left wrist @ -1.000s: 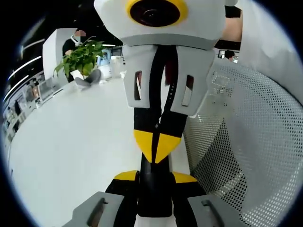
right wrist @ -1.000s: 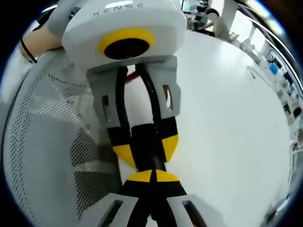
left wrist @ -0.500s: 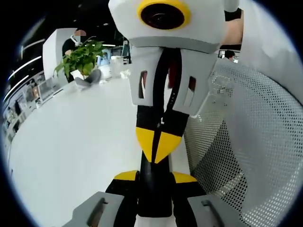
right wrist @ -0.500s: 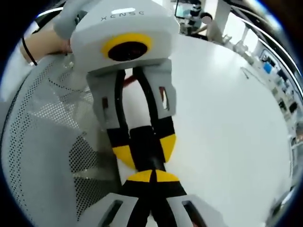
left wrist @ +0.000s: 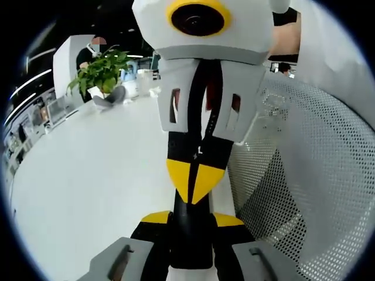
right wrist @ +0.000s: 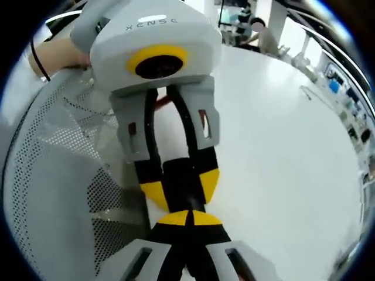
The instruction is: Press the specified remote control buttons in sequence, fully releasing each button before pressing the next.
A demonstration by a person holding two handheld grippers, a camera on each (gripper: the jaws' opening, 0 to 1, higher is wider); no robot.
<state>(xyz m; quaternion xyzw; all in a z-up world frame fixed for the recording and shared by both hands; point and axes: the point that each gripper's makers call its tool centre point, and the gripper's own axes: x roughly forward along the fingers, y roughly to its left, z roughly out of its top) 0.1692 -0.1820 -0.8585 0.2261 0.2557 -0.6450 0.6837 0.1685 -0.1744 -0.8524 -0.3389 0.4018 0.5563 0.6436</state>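
Note:
A black remote control (left wrist: 190, 237) sticks forward between the yellow pads of my left gripper (left wrist: 191, 219), which is shut on it. My right gripper (left wrist: 195, 182) comes in from above in the left gripper view, its yellow tips shut together and resting on the remote's face. In the right gripper view, my right gripper (right wrist: 188, 218) is shut, with its tips against the remote control (right wrist: 181, 172). There the left gripper (right wrist: 181, 186) clamps the remote from above. The buttons are hidden under the tips.
The white table (left wrist: 88, 175) runs out to the left. A white perforated mesh panel (left wrist: 304, 175) stands close on the right, and appears again (right wrist: 53, 152). A potted plant (left wrist: 102, 70) is at the far edge. A person's hand (right wrist: 55, 55) holds the left gripper.
The right gripper's body swayed slightly to the right and back in the left gripper view. Its tips stayed on the remote, and the left gripper kept its hold.

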